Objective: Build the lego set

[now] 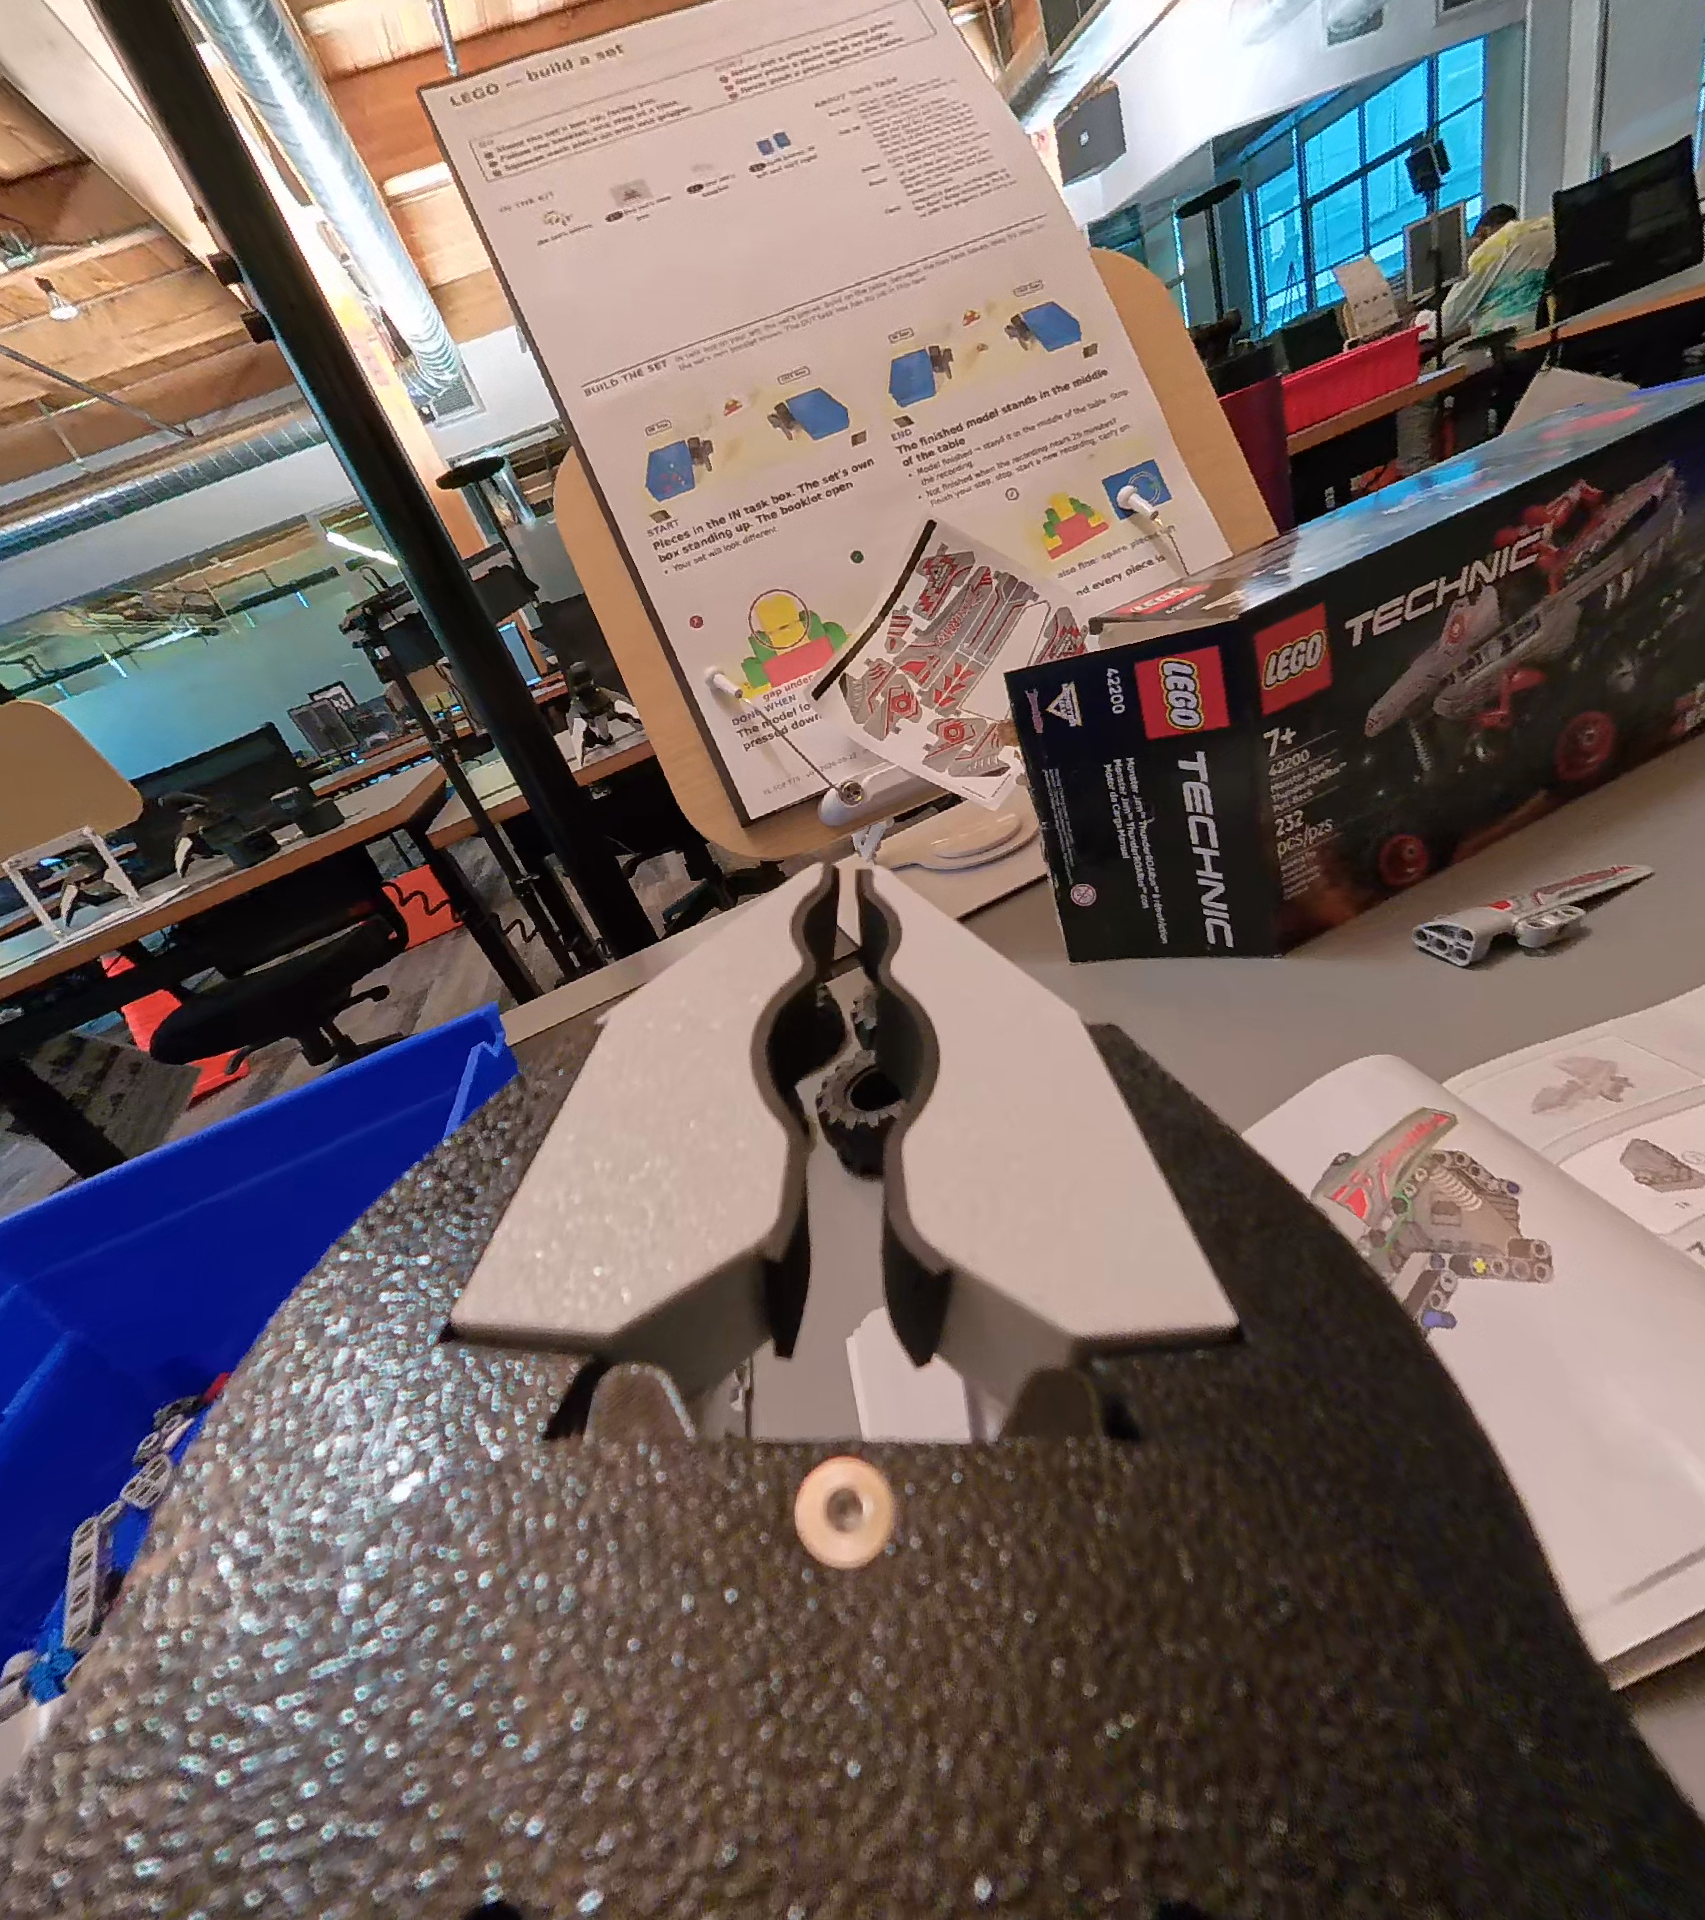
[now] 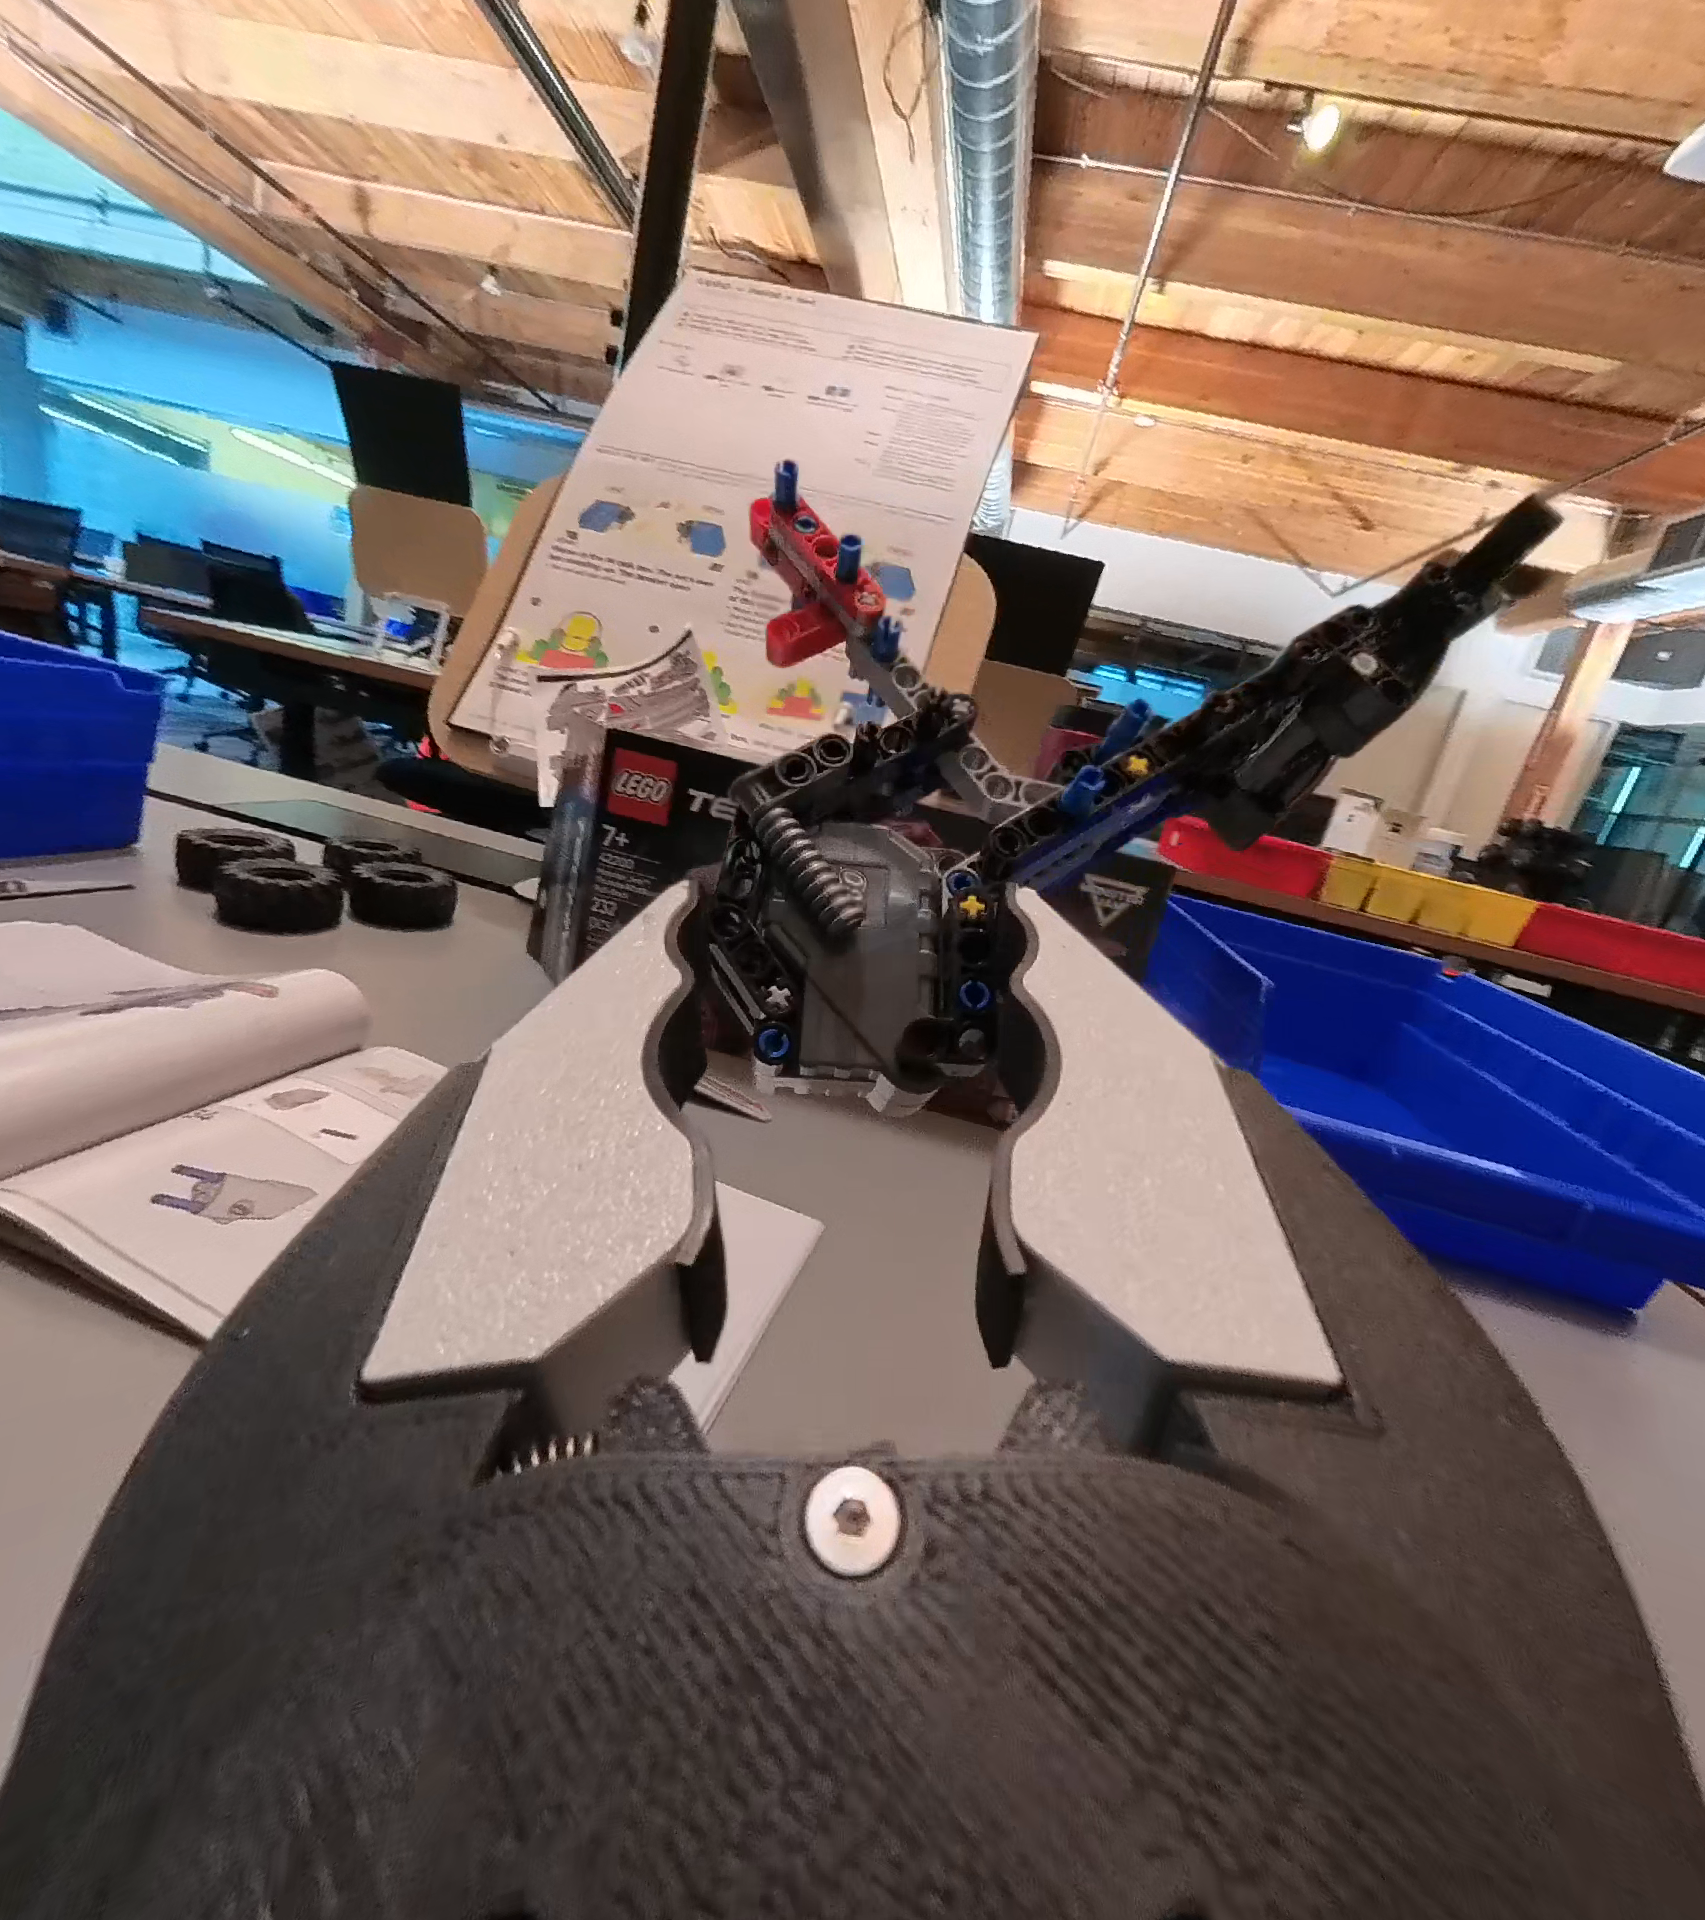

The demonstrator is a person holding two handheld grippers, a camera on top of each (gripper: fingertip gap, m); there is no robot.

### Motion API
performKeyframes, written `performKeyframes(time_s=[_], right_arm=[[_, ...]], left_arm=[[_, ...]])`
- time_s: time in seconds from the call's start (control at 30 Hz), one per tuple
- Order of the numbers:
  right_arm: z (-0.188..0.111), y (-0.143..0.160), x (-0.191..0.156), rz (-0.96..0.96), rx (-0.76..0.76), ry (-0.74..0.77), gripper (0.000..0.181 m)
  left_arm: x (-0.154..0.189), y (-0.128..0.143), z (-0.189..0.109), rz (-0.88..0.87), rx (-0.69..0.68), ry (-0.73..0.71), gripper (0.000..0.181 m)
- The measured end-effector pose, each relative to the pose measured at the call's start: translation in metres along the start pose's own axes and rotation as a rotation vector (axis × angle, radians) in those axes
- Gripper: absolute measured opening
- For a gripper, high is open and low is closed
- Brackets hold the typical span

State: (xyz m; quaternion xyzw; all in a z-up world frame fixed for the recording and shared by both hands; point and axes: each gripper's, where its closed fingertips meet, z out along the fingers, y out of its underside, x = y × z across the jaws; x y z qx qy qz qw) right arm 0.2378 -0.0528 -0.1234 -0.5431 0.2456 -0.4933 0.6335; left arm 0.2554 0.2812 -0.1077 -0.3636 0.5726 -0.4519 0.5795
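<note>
Lying across the grey worktop [image 2: 27, 1382] are an open instruction booklet [image 2: 131, 1081], four black tyres [image 2: 318, 883] and the dark set box [image 1: 1430, 727], which is sitting near the far edge. The right gripper [image 2: 853, 977] is clamping a half-built model [image 2: 858, 956] of dark grey, black and blue parts, with a red piece sticking up from it, above the worktop. The left gripper [image 1: 848, 904] is almost closed, and it is pinching a small black gear [image 1: 858, 1101] between its fingers. A blue bin [image 1: 152, 1299] with loose pieces is standing at its left, and another blue bin [image 2: 1513, 1122] is standing at the right. Behind, an instruction sheet [image 1: 806, 364] is leaning on a stand, under a wooden ceiling [image 2: 1347, 343] with a metal duct.
</note>
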Motion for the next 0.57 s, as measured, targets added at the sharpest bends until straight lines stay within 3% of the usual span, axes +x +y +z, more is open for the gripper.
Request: performKeyframes(time_s=[0.57], right_arm=[[-0.0009,-0.0049,-0.0043,0.048,0.034,-0.044,0.052]], left_arm=[[0.0035,0.0006,0.0009,0.008,-0.001,0.01,0.0]])
